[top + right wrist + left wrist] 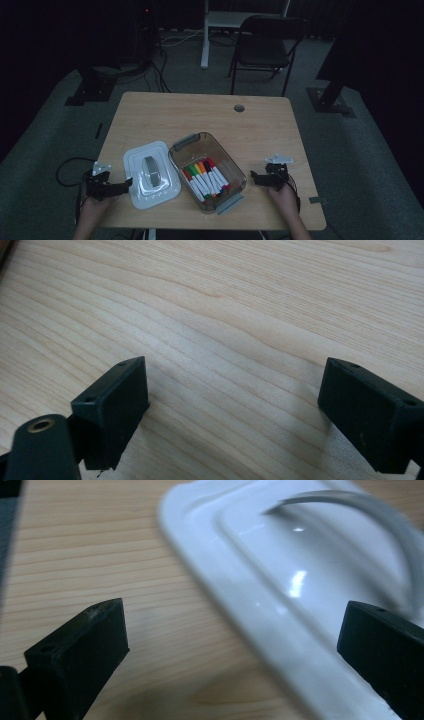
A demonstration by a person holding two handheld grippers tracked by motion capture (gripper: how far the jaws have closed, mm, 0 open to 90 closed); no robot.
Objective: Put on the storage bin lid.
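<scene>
Your left claw (125,184) is spread wide, empty, tips at the near-left edge of the white lid (151,174). Lid lies flat on the surface (165,115), grey handle up. Your right claw (256,178) is spread too, empty, just right of the clear bin (207,171) w/ markers (205,177) inside

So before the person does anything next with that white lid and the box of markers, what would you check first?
1. Left gripper open: ok, jaws wide apart in the left gripper view.
2. Left gripper near the white lid: ok, lid edge sits between its jaws.
3. Right gripper open and free: ok, bare table between its jaws.
4. Clear box uncovered: ok, the lid lies flat beside it.
5. Markers below the box rim: cannot tell.
</scene>
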